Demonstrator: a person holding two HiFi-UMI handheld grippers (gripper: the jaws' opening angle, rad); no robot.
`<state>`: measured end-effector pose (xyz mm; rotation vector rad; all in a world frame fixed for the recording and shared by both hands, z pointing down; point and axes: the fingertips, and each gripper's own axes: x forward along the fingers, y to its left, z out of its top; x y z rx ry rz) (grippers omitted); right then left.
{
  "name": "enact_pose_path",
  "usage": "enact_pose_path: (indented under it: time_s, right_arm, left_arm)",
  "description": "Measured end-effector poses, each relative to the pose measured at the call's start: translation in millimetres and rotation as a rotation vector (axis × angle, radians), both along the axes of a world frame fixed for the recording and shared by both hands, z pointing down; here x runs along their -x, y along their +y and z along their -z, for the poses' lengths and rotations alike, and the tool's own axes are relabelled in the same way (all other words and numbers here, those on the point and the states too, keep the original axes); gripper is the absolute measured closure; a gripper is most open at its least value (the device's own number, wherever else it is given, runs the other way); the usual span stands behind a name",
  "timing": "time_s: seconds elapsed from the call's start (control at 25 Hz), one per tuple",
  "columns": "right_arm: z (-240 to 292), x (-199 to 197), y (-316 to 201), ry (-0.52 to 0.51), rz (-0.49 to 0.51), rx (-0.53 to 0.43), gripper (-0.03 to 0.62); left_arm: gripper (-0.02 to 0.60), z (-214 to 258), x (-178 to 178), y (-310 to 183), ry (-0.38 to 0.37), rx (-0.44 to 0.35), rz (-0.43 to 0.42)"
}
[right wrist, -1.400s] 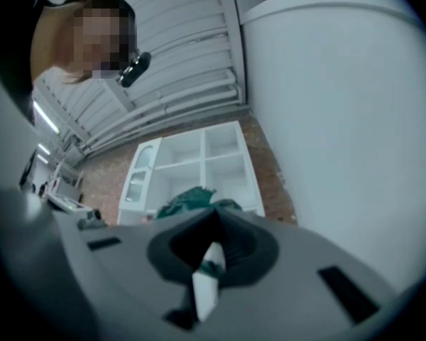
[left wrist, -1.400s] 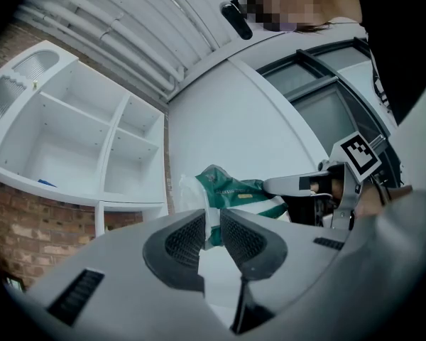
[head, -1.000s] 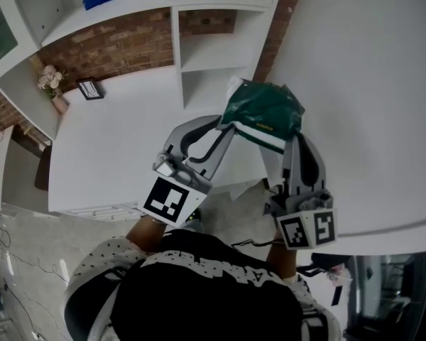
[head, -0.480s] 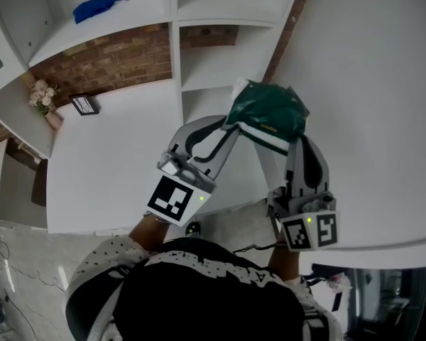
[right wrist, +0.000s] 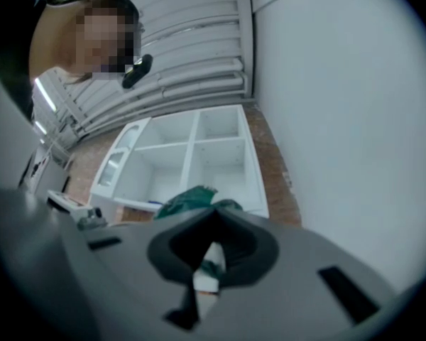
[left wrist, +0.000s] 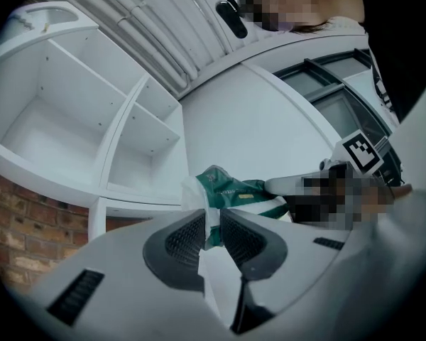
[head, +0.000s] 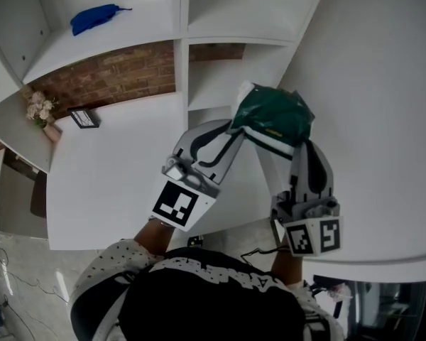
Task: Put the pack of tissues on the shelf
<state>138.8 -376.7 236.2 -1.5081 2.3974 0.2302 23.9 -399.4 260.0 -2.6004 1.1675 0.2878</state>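
A green and white pack of tissues (head: 273,118) hangs in the air between my two grippers, in front of the white shelf unit (head: 182,62). My left gripper (head: 236,128) is shut on the pack's white left edge; in the left gripper view the wrapper (left wrist: 231,194) is pinched between its dark pads. My right gripper (head: 296,142) is shut on the pack's right end; its own view shows the pack (right wrist: 193,202) just past the closed pads. The shelf's open compartments (right wrist: 199,151) lie straight ahead.
A blue object (head: 92,18) lies on an upper shelf at the left. A small framed picture (head: 83,118) and a little flower vase (head: 39,109) stand on the white counter (head: 106,169). Brick wall (head: 113,77) backs the counter. A white wall (head: 369,105) fills the right side.
Both grippers have carried the pack forward toward the shelf unit, which now fills more of the head view. The grip on the pack has not changed.
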Motion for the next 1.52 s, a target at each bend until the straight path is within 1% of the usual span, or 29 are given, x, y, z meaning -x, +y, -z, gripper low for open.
enact_pose_path:
  time_s: [0.08, 0.28, 0.4, 0.48, 0.68, 0.8, 0.92, 1.08, 1.16, 1.36, 1.52]
  right_arm:
    - [-2.0, 4.8, -7.3, 0.005, 0.010, 0.004, 0.562]
    - [-2.1, 9.3, -23.6, 0.007, 0.051, 0.000, 0.562]
    - [4.6, 9.4, -36.3, 0.024, 0.081, -0.024, 0.562]
    - [12.0, 8.2, -46.5, 0.030, 0.110, -0.050, 0.562]
    - [28.1, 3.9, -73.7, -0.006, 0.227, -0.085, 0.562]
    - [38.5, -0.1, -83.1, 0.003, 0.264, -0.122, 0.562]
    - [54.3, -3.1, -92.3, -0.005, 0.297, -0.150, 0.562]
    - [72.7, -2.5, -104.0, -0.017, 0.335, -0.179, 0.562]
    - [74.6, -1.9, -106.2, -0.014, 0.352, -0.210, 0.562]
    - [81.3, 2.4, -108.1, 0.022, 0.368, -0.298, 0.562]
    - [106.1, 15.0, -121.7, 0.044, 0.371, -0.321, 0.562]
  left_arm:
    - [0.488, -0.8, 4.5, -6.5, 0.006, -0.001, 0.015]
    - [0.488, -0.7, 8.6, -18.5, -0.007, -0.021, 0.053]
    - [0.488, 3.0, 9.0, -28.9, 0.006, -0.008, 0.089]
    - [0.488, 9.1, 8.3, -36.7, 0.003, -0.014, 0.126]
    - [0.488, 26.6, 6.0, -51.3, -0.028, -0.065, 0.240]
    - [0.488, 34.9, 1.9, -56.4, -0.035, -0.080, 0.283]
    - [0.488, 52.3, -1.4, -61.2, -0.067, -0.126, 0.316]
    - [0.488, 70.5, -1.6, -68.2, -0.097, -0.177, 0.354]
    - [0.488, 72.7, -1.6, -69.4, -0.110, -0.207, 0.368]
    - [0.488, 77.5, 2.6, -71.2, -0.096, -0.236, 0.412]
    - [0.488, 102.4, 14.7, -83.0, -0.087, -0.244, 0.437]
